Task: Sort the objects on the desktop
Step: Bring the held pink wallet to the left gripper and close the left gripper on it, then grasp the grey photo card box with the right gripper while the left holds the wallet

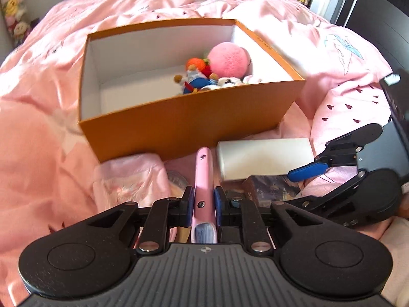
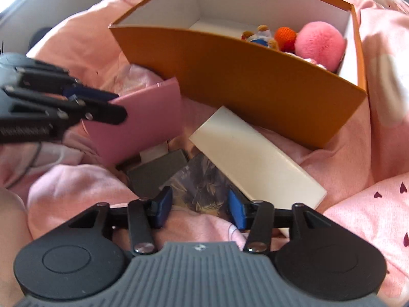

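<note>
1. The left gripper [image 1: 203, 200] is clamping a pink notebook [image 1: 203, 179] edge-on between its blue pads [image 1: 189, 202] – jaws closed tight on the cover, the spine pointing toward 12 o'clock in the left wrist view.
2. In the right wrist view that same pink notebook [image 2: 143, 120] is showing its flat face at 10 o'clock, with the left gripper [image 2: 112, 105] reaching in from 9 o'clock and holding its near edge.
3. The right gripper [image 2: 198, 206] is hovering with its jaws spread wide and gripping nothing, its blue pads [image 2: 236, 211] sitting to either side of a dark patterned box [image 2: 202, 186] lying on the bed.
4. Just beyond, a cream rectangular box [image 2: 253, 153] is lying flat toward 1 o'clock, overlapping the patterned box's far edge, and a grey box [image 2: 156, 171] is lying at 11 o'clock, partly under the notebook.
5. Farther off, the orange cardboard box [image 1: 194, 117] is standing open on the pink duvet [image 1: 38, 115] – inside, toward its right end, a pink fluffy ball [image 1: 226, 57], an orange crocheted toy [image 1: 195, 64] and a small doll in blue [image 1: 196, 79] are sitting together.
6. At the far 10 o'clock edge of the left wrist view, plush toys [image 1: 12, 7] are standing against the wall.
</note>
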The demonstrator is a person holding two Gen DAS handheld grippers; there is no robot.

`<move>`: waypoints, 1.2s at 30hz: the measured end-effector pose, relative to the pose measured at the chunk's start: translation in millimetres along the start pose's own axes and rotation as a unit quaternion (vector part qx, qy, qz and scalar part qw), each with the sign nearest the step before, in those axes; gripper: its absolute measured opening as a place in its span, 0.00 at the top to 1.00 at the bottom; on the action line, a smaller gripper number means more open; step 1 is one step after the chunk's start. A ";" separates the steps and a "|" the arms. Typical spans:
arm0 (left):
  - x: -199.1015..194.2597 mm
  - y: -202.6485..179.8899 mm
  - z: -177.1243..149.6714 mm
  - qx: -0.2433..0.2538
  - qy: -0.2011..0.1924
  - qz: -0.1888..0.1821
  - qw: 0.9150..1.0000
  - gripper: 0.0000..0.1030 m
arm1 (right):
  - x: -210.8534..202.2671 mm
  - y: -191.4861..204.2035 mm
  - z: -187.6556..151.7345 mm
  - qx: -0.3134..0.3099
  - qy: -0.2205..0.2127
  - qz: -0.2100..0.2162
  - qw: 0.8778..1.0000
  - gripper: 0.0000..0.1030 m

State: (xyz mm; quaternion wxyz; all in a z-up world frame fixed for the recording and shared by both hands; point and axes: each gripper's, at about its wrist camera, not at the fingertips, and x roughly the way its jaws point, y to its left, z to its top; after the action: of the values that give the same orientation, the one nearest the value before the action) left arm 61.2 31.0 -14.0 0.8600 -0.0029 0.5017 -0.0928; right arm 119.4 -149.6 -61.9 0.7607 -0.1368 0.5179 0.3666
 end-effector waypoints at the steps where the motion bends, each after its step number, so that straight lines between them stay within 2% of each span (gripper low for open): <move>1: 1.3 2.9 0.2 -0.006 0.002 -0.003 1.000 0.82 | 2.3 2.1 -0.1 -0.007 0.004 -0.005 1.000 0.43; 4: 4.4 5.1 -4.8 -0.012 0.009 0.000 1.000 0.82 | 10.6 8.1 -2.6 -0.024 0.022 -0.013 0.999 0.40; 9: 7.4 6.3 -10.1 -0.023 0.011 0.003 1.000 0.80 | 26.7 21.0 -1.9 -0.056 0.039 -0.049 0.996 0.23; 13: 14.8 8.6 -10.2 -0.030 0.021 0.021 0.999 0.78 | 38.8 18.8 0.5 -0.049 0.035 -0.049 0.997 0.23; 16: 15.6 12.2 -10.8 -0.036 0.020 0.019 0.999 0.78 | 34.8 10.4 1.9 -0.033 0.029 -0.040 0.998 0.29; 19: 15.6 16.1 -10.5 -0.042 0.023 0.013 0.999 0.78 | 23.4 9.9 3.0 -0.037 0.021 -0.029 0.999 0.40; 21: 16.0 15.7 -10.3 -0.035 0.029 0.009 0.999 0.78 | 14.4 10.8 3.7 -0.044 0.015 -0.026 0.999 0.49; 24: 18.4 12.5 -9.1 -0.019 0.036 0.010 0.999 0.76 | 0.8 5.6 5.3 -0.033 0.006 -0.021 0.999 0.55; 30: 29.2 12.1 -2.0 -0.018 0.046 0.008 0.999 0.73 | -2.4 5.6 1.8 -0.035 -0.007 -0.025 0.999 0.57; 36: 44.1 6.0 -0.6 -0.007 0.063 -0.007 0.998 0.72 | 21.7 12.3 3.3 -0.077 0.005 -0.061 0.995 0.59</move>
State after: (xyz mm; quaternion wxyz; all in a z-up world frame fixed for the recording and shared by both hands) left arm 82.8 29.8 -53.0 0.8258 -0.0069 0.5558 -0.0957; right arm 117.3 -130.0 -77.7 0.7667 -0.2280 0.4823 0.3572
